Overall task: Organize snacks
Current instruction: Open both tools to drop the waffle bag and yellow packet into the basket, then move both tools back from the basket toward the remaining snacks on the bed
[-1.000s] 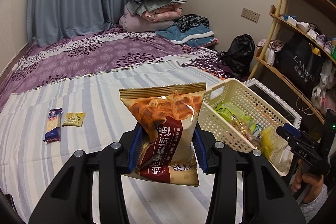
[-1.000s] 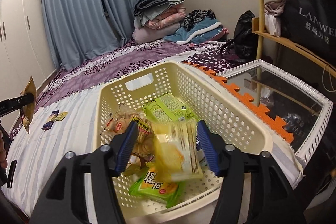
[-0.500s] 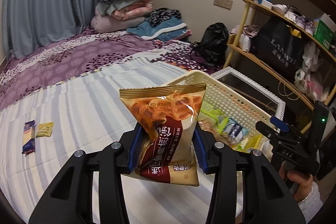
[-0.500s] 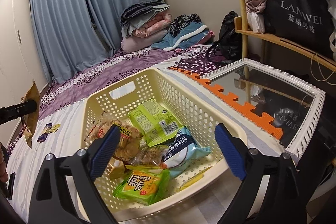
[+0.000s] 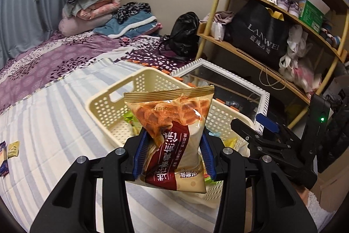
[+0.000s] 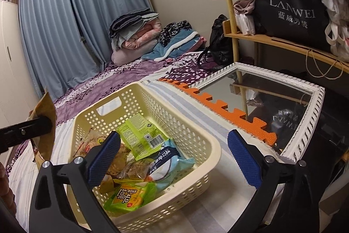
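Left wrist: waffle bag [image 5: 172, 137] in left tool [image 5: 173, 152] hides basket [image 5: 104, 106] contents.

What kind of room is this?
Most likely a bedroom: there's a bed with a purple flowered cover, folded blankets piled at its far end, long blue curtains, and a cluttered wooden shelf.

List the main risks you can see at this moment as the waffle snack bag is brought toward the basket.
1. The left gripper pinches only the lower part of the waffle bag; it might slip or tilt.
2. The right gripper, jaws opening and empty, hangs over the basket; the two grippers might collide.
3. The mirror lies beside the basket; a stray swing could hit it.
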The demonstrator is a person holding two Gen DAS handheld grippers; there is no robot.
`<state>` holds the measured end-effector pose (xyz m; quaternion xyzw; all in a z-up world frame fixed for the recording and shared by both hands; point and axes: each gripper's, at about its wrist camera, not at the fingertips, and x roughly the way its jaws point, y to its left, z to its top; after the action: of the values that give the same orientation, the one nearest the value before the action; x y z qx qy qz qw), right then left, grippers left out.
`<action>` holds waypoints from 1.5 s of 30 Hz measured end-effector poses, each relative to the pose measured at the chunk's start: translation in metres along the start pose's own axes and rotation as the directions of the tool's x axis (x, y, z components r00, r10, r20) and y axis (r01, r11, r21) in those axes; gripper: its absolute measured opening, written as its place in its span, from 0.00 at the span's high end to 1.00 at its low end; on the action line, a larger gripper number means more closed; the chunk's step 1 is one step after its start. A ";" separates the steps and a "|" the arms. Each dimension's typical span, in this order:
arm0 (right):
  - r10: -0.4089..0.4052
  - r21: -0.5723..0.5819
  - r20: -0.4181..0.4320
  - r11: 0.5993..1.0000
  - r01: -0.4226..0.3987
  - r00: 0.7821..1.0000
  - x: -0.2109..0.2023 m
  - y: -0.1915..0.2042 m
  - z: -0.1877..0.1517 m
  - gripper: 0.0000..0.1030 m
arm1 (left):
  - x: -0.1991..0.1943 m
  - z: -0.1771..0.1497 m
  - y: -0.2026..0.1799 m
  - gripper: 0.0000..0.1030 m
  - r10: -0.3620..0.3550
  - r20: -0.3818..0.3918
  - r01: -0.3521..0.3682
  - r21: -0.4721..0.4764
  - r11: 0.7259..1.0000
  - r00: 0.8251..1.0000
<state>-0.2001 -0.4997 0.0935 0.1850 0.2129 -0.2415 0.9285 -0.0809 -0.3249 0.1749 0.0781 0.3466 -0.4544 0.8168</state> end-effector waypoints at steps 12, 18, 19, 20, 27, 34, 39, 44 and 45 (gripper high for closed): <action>-0.016 0.026 0.016 1.000 0.016 1.000 -0.003 -0.011 0.003 0.05 | 0.020 -0.002 -0.015 0.10 -0.064 -0.004 0.064 0.006 0.998 0.998; 0.001 0.019 0.012 1.000 -0.001 1.000 -0.001 -0.004 0.002 0.05 | 0.018 -0.003 -0.001 0.10 -0.026 -0.014 0.026 -0.035 0.999 1.000; 0.004 0.013 0.010 1.000 -0.004 1.000 -0.001 -0.002 0.002 0.05 | 0.017 -0.004 0.001 0.10 -0.021 -0.014 0.020 -0.038 0.999 1.000; 0.007 0.009 0.008 1.000 -0.007 1.000 -0.001 0.000 0.001 0.05 | 0.016 -0.004 0.003 0.10 -0.015 -0.013 0.015 -0.039 0.999 1.000; 0.009 0.001 0.009 1.000 -0.009 1.000 -0.002 0.005 0.001 0.05 | 0.013 -0.005 0.007 0.04 0.060 -0.016 -0.060 -0.026 0.998 0.998; 0.010 -0.007 0.005 1.000 -0.010 1.000 -0.003 0.008 0.003 0.05 | 0.010 -0.008 0.012 0.03 0.137 -0.026 -0.137 -0.004 0.991 0.990; 0.016 -0.019 -0.001 1.000 -0.016 1.000 -0.003 0.014 0.002 0.05 | 0.007 -0.010 0.016 0.03 0.170 -0.026 -0.169 0.006 0.986 0.985; 0.024 -0.031 -0.005 0.999 -0.024 1.000 -0.004 0.021 0.003 0.05 | 0.005 -0.011 0.020 0.03 0.185 -0.028 -0.185 -0.001 0.983 0.982; 0.024 -0.033 -0.005 0.999 -0.024 1.000 -0.004 0.022 0.003 0.05 | 0.004 -0.012 0.022 0.03 0.187 -0.028 -0.187 -0.003 0.982 0.982</action>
<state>-0.1903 -0.4818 0.1031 0.1727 0.2166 -0.2262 0.9339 -0.0681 -0.3095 0.1593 0.1144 0.3501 -0.3736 0.8513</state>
